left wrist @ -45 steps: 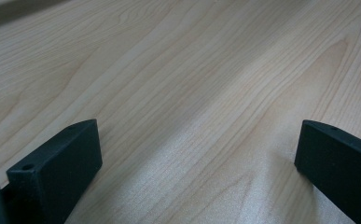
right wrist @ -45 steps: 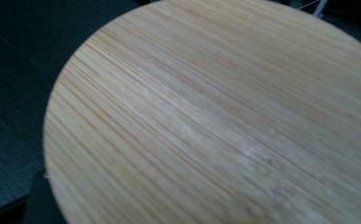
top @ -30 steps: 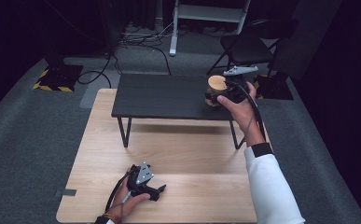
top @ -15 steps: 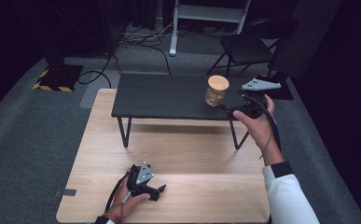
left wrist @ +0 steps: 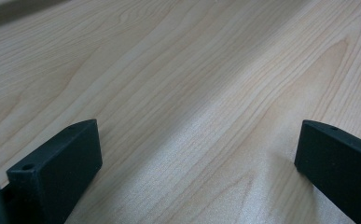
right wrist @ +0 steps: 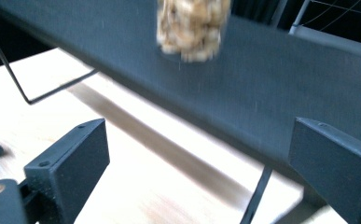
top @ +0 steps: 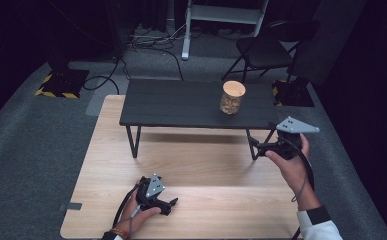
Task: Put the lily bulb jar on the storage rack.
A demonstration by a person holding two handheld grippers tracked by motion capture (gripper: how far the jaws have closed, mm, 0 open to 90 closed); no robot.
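Jar (top: 231, 97) stands upright on the black shelf (top: 181, 105), toward the shelf's 3 o'clock end, lid on, nothing touching it; looks like a finished placement. Contents are pale lumps, can't tell what. Right gripper (top: 259, 147) is held in the air off the shelf's 4 o'clock corner, well apart from the jar, jaws spread wide with nothing between them. In the right gripper view the jar (right wrist: 193, 28) sits at 12 o'clock beyond the shelf edge, so the tool points at it from below shelf height, probably a pull-back clear of the edge. Left gripper (top: 170, 204) lies on the wooden table (top: 206, 170) near its 7 o'clock corner, hand (top: 138, 217) resting on it, jaws apart and empty over bare wood (left wrist: 178, 93); reads as parked, not needed for a one-hand job.
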